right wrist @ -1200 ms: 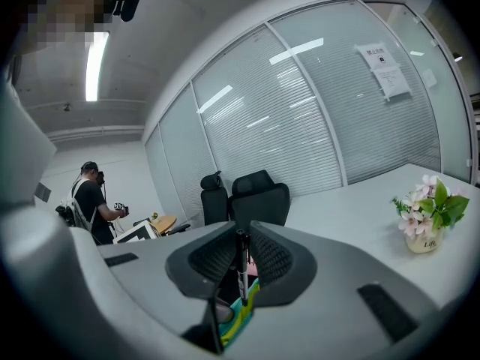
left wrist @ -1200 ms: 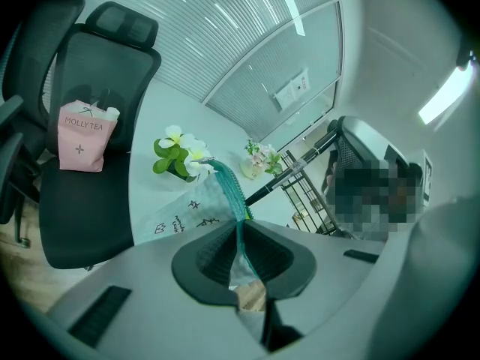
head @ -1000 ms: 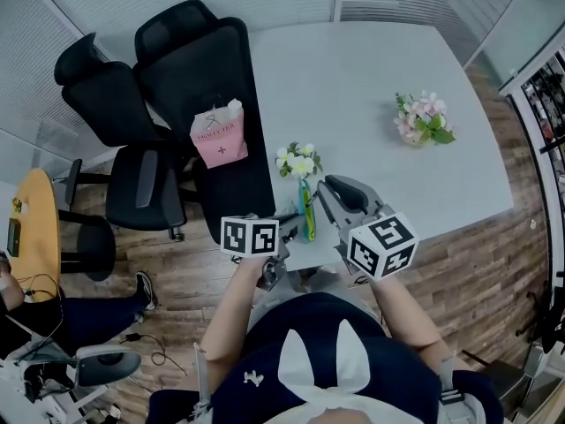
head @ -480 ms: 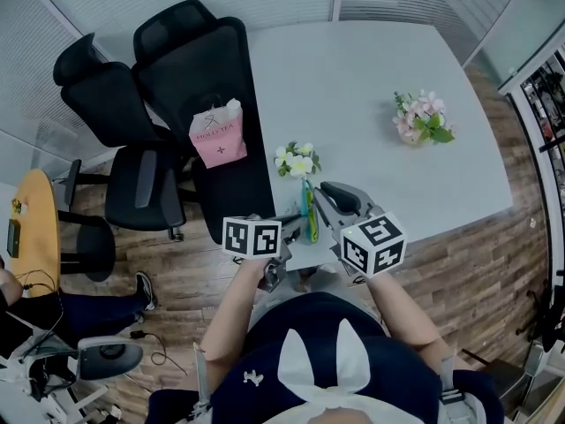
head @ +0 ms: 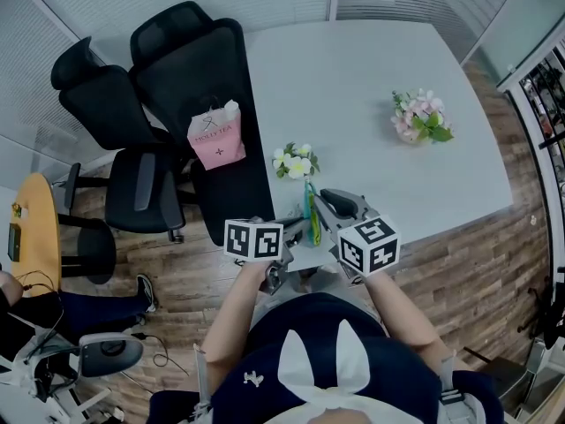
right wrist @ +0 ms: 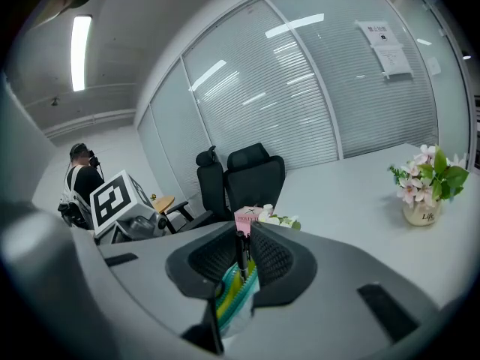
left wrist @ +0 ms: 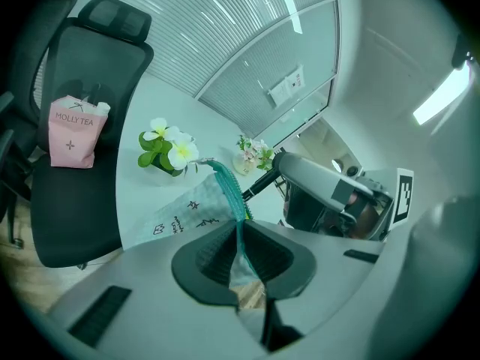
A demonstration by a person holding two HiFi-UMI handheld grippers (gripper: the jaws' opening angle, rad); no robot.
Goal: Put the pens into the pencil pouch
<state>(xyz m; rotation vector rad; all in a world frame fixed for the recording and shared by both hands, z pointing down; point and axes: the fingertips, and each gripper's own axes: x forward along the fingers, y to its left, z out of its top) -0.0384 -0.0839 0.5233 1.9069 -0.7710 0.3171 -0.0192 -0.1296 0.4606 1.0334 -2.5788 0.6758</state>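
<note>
The translucent white, teal-zippered pencil pouch point(left wrist: 189, 208) was held by its rim at the grey table's point(head: 371, 87) near edge in the closed left gripper point(left wrist: 240, 231). A thin dark pen point(right wrist: 241, 257), clamped in the right gripper point(right wrist: 242, 238), was poised at its mouth. Lowering and release seemed needed next.

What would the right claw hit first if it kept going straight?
Probably the pencil pouch: its open zipper mouth sits right by the right claw and the pen it grips. Depth is unclear.
</note>
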